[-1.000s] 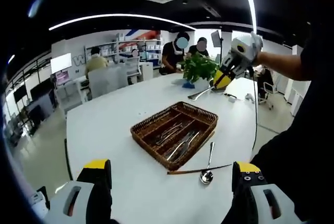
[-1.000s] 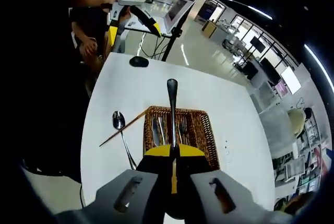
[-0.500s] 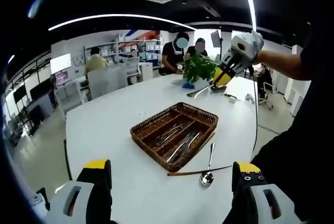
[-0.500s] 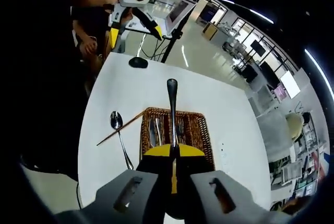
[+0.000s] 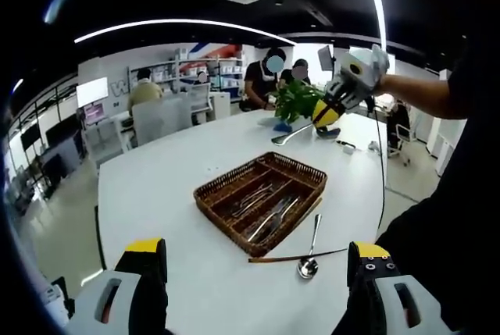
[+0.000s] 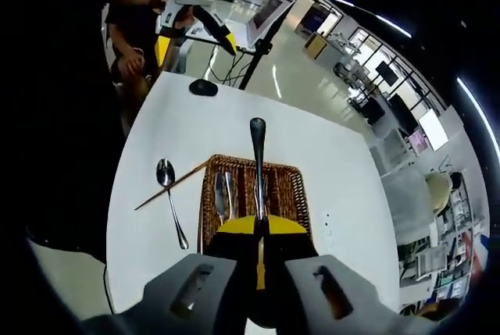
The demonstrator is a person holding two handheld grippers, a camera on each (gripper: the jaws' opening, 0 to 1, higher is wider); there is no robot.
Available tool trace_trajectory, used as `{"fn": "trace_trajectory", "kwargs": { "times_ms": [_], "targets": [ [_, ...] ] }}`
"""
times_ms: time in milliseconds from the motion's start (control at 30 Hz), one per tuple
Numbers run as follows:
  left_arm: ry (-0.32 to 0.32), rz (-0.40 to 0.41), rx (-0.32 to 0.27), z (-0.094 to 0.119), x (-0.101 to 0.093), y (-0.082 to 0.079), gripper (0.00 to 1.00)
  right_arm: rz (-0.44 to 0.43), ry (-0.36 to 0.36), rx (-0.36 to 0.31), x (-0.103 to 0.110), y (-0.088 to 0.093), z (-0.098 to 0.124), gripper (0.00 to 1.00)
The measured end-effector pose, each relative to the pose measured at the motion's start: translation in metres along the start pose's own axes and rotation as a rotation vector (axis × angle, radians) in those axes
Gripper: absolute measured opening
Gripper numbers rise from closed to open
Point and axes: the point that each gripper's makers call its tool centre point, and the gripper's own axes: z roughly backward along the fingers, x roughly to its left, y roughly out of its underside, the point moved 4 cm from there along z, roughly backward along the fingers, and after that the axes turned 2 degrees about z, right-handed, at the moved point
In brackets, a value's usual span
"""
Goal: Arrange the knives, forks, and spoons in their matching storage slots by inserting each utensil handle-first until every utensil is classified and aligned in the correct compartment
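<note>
Pinches a shiny utensil [image 6: 257, 167] tight in the right gripper [image 6: 258, 224]. Holds it a bit higher and farther from the brown basket [image 5: 226, 226] than a moment ago. Looks like a carry toward a slot, not a drop yet. Keeps it up in the air over the white table [image 5: 156, 187]. Points it handle-first, straight out from the jaws, long way lined up with the slots. Hides the head end, so cannot tell knife, fork or spoon. Keeps the left gripper [image 5: 256, 251] spread wide, holding nothing. Leaves a spoon [image 5: 310, 251] beside the basket.
</note>
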Motion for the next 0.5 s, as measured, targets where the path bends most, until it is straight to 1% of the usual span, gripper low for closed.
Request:
{"fn": "trace_trajectory", "kwargs": {
  "times_ms": [233,367,433,500],
  "targets": [
    [-0.004,0.006,0.002,-0.002,-0.002,0.001,1.0,0.012,0.007,0.002,-0.01,0.001,-0.003,0.0],
    [-0.007,0.011,0.001,-0.003,-0.003,0.001,1.0,0.012,0.014,0.0,-0.02,0.0,-0.004,0.0],
    [-0.009,0.013,0.0,-0.003,-0.004,0.001,1.0,0.034,0.016,-0.003,-0.024,0.001,-0.005,0.0],
    [-0.011,0.016,0.0,-0.004,-0.004,0.002,1.0,0.032,0.015,-0.006,-0.028,0.001,-0.006,0.0]
  ]
}}
